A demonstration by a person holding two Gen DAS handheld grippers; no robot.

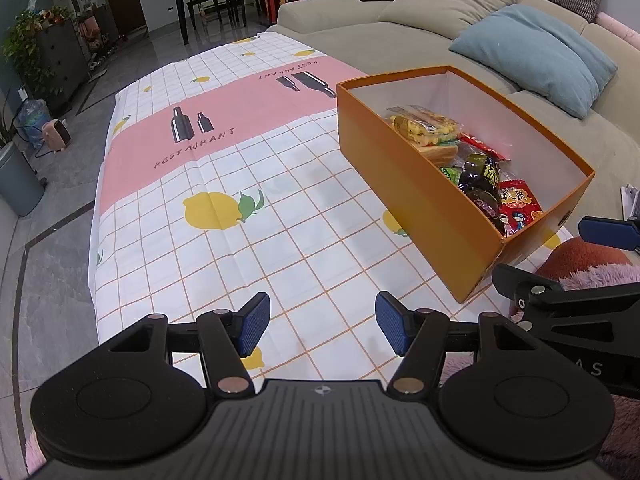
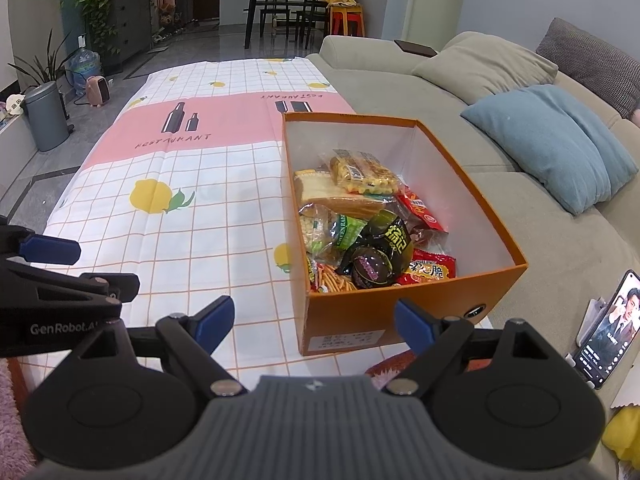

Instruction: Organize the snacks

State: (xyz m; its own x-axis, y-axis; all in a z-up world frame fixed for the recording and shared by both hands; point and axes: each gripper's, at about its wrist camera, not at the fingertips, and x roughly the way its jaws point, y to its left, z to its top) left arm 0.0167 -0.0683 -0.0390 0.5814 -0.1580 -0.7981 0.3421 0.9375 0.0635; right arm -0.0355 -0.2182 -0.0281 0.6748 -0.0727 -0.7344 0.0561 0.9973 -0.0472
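Note:
An orange box (image 2: 400, 316) stands on the tablecloth (image 2: 200, 184) at the table's right side, near the front edge. It holds several snack packets (image 2: 360, 224): yellow corn puffs, bread, green, black and red bags. In the left wrist view the box (image 1: 408, 200) is to the right, with the snacks (image 1: 480, 168) inside. My left gripper (image 1: 322, 326) is open and empty above the cloth, left of the box. My right gripper (image 2: 314, 322) is open and empty just before the box's near wall.
A beige sofa (image 2: 460, 120) with a blue cushion (image 2: 560, 140) runs along the right. A phone (image 2: 608, 328) leans at the right front. A pink fluffy item (image 1: 592, 276) lies at the near edge. A bin (image 2: 46, 116) and dining table (image 2: 280, 4) stand beyond.

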